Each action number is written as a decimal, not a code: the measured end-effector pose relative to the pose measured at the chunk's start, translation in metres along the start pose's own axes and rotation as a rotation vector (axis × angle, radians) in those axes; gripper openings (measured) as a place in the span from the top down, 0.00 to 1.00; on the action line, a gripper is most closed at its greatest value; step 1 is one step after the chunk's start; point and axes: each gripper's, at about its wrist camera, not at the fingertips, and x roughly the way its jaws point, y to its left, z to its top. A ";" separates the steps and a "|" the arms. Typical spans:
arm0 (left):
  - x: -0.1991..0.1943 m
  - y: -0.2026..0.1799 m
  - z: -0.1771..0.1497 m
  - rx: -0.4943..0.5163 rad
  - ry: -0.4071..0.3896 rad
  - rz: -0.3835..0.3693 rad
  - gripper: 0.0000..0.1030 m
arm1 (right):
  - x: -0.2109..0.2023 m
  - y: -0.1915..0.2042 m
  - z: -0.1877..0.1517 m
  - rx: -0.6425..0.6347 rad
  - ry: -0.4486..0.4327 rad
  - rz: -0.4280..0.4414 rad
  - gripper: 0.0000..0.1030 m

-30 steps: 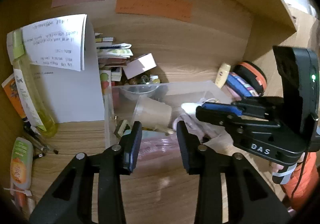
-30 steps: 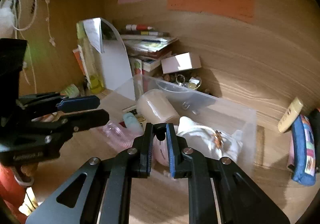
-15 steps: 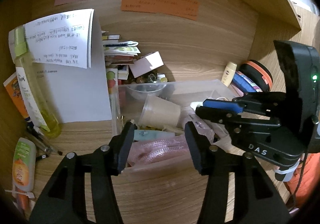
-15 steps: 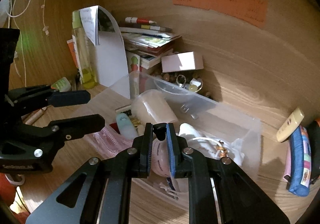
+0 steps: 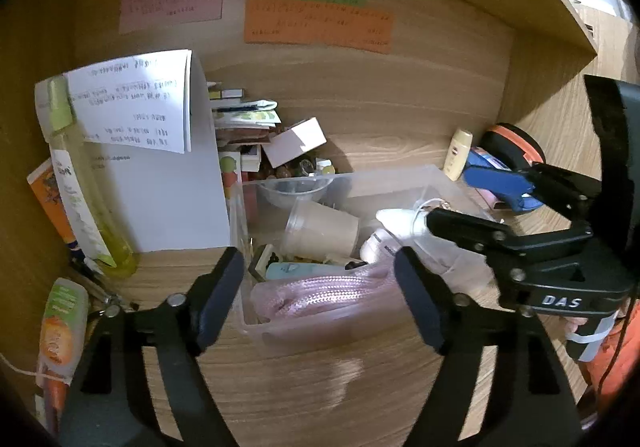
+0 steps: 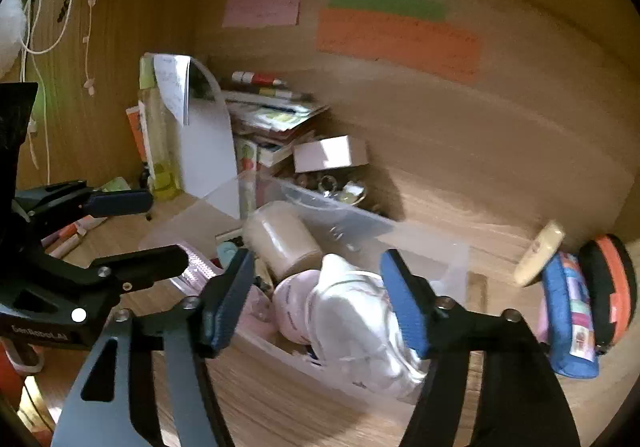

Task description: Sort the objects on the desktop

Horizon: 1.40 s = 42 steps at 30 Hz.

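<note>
A clear plastic bin [image 5: 400,175] on the wooden desk holds a beige cup [image 5: 320,231] lying on its side, a pink braided cable [image 5: 320,295], a teal item and white things. My left gripper [image 5: 318,299] hovers at the bin's near end, its jaws opening, pads touching nothing. My right gripper [image 6: 316,303] is over the bin [image 6: 432,247], jaws opening above a white bundle [image 6: 356,311] and a white bottle [image 6: 292,307], with nothing gripped. Each gripper shows in the other's view: right gripper [image 5: 450,191], left gripper [image 6: 164,229].
A yellow bottle [image 5: 88,215], a white paper stand [image 5: 168,199], stacked books [image 5: 244,119] and a small white box [image 5: 296,141] crowd the back left. A cream tube [image 6: 540,253], a blue pencil case [image 6: 568,311] and an orange-black case [image 6: 612,287] lie right of the bin.
Both grippers' jaws have spread wide; the right one was shut a moment ago. More of the bin's contents now shows between the fingers.
</note>
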 end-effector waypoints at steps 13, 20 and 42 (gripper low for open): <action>-0.028 -0.009 -0.006 -0.016 -0.060 0.080 0.04 | -0.049 0.000 -0.018 0.014 -0.052 -0.112 0.06; -0.049 -0.018 -0.018 -0.035 -0.087 0.093 0.02 | -0.079 0.006 -0.031 0.063 -0.101 -0.123 0.00; -0.079 -0.048 -0.048 -0.027 -0.129 0.110 0.01 | -0.112 0.009 -0.071 0.169 -0.112 -0.117 0.00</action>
